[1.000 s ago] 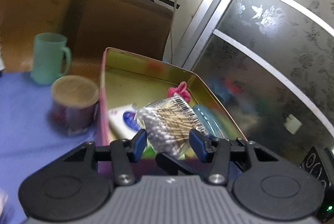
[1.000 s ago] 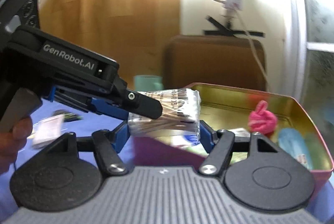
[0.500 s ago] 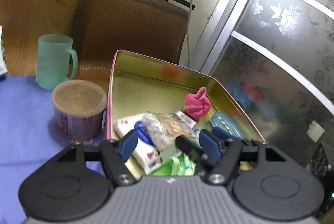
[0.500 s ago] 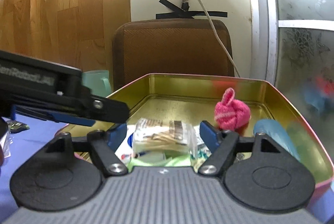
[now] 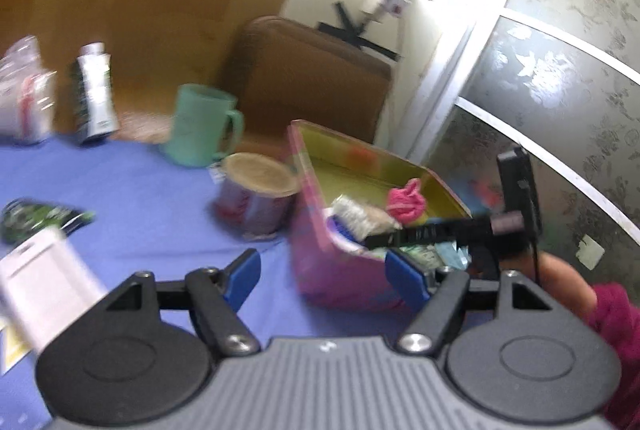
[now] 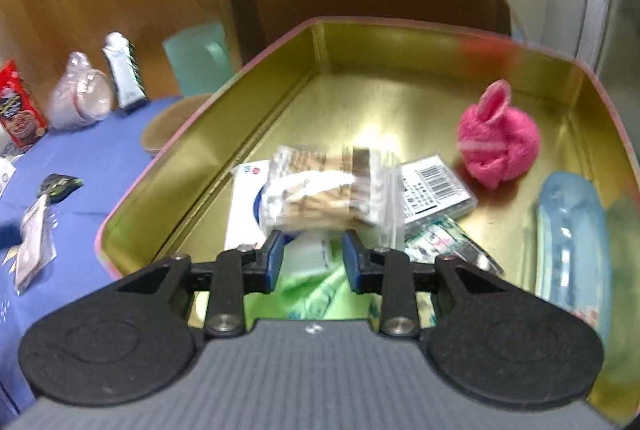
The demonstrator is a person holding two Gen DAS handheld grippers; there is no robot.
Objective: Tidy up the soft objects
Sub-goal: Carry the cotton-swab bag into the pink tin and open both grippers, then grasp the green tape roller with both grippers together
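Cotton-swab packet lying in the gold tin

The swab packet (image 6: 326,189) rests inside the tin (image 6: 224,133) beside a pink plush (image 6: 498,145). Left gripper (image 5: 320,276) jaws spread wide, empty, over the blue tabletop (image 5: 140,197); right gripper (image 6: 312,256) jaws apart, seemingly just clear of the packet.
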